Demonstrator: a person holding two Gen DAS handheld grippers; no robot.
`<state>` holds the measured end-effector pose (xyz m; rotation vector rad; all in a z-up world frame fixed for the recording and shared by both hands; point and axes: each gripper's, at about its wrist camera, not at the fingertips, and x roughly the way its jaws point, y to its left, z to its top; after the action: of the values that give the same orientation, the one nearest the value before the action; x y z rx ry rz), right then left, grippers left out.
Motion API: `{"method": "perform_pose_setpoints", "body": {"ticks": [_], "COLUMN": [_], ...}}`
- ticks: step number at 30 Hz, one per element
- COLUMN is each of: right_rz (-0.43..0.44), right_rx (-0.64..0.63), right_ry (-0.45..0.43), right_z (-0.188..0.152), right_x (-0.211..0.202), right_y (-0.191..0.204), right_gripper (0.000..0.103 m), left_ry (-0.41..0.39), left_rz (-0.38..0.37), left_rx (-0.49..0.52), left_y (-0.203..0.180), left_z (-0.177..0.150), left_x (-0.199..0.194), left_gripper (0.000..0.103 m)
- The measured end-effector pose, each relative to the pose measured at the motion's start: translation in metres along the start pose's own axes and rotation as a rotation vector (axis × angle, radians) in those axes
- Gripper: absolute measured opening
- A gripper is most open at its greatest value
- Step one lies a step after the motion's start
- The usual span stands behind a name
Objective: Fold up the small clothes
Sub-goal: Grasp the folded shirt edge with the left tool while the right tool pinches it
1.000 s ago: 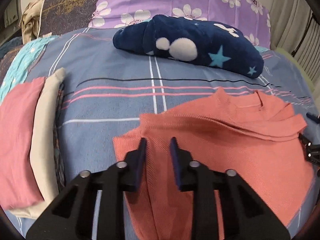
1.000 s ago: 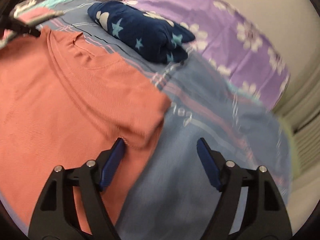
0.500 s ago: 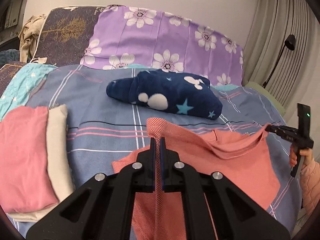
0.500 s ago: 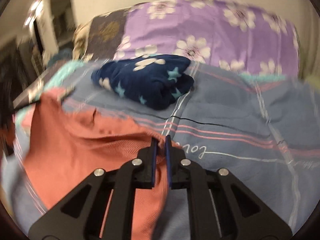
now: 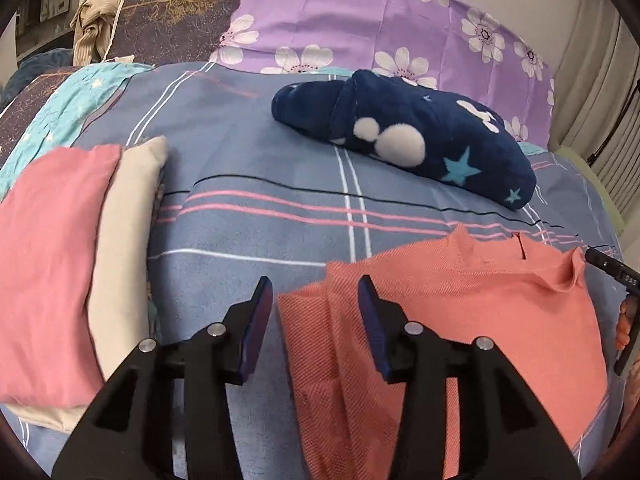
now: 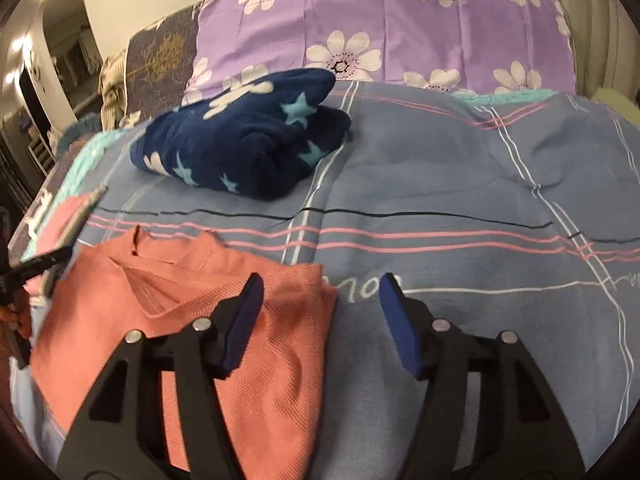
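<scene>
A salmon-orange knit top (image 5: 460,320) lies on the blue plaid bedspread, its side parts folded inward and its collar at the far end. My left gripper (image 5: 314,300) is open and empty, its jaws straddling the top's left folded edge. In the right wrist view the top (image 6: 192,320) lies at lower left. My right gripper (image 6: 320,300) is open and empty over the top's right edge, with its left finger over the cloth. The other gripper shows at the frame edge in each view.
A folded pink garment (image 5: 48,248) on a cream one (image 5: 124,240) lies at the left. A rolled navy star-print fleece (image 5: 420,148) (image 6: 244,148) lies beyond the top. Purple flowered pillows (image 5: 380,20) stand at the headboard. The bedspread (image 6: 480,208) stretches to the right.
Half a second ago both grippers were shut on the top's edges and held them up. Now both are open and the folded cloth lies flat on the bed.
</scene>
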<state>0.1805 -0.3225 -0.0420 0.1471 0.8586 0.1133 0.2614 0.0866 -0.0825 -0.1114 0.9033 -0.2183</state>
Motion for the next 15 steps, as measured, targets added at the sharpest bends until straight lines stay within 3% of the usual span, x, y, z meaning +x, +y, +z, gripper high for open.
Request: {"method": "perform_pose_setpoints", "body": {"ticks": [3, 5, 6, 8, 9, 12, 15], "right_rz": [0.089, 0.098, 0.069, 0.053, 0.039, 0.051, 0.12], "right_rx": [0.044, 0.014, -0.022, -0.059, -0.06, -0.045, 0.013], "right_ry": [0.005, 0.027, 0.048, 0.09, 0.097, -0.016, -0.108], "right_z": [0.004, 0.004, 0.002, -0.001, -0.002, 0.001, 0.012], "right_x": [-0.003, 0.002, 0.009, 0.02, 0.022, -0.002, -0.03], "right_y": [-0.006, 0.0, 0.006, 0.016, 0.017, 0.016, 0.007], "right_gripper": [0.068, 0.068, 0.065, 0.02, 0.007, 0.005, 0.005], "left_ry": [0.017, 0.02, 0.023, -0.004, -0.032, -0.122, -0.206], "left_rz": [-0.046, -0.042, -0.038, -0.034, -0.039, -0.055, -0.079], "left_rx": [-0.028, -0.009, 0.005, 0.024, 0.041, 0.074, 0.051], "left_y": [-0.003, -0.008, -0.011, -0.018, -0.021, -0.024, -0.013], "left_z": [0.004, 0.008, 0.008, 0.009, 0.009, 0.011, 0.016], "left_x": [0.009, 0.017, 0.02, 0.019, 0.013, -0.017, -0.049], "left_gripper": [0.044, 0.021, 0.0, 0.0, 0.0, 0.0, 0.0]}}
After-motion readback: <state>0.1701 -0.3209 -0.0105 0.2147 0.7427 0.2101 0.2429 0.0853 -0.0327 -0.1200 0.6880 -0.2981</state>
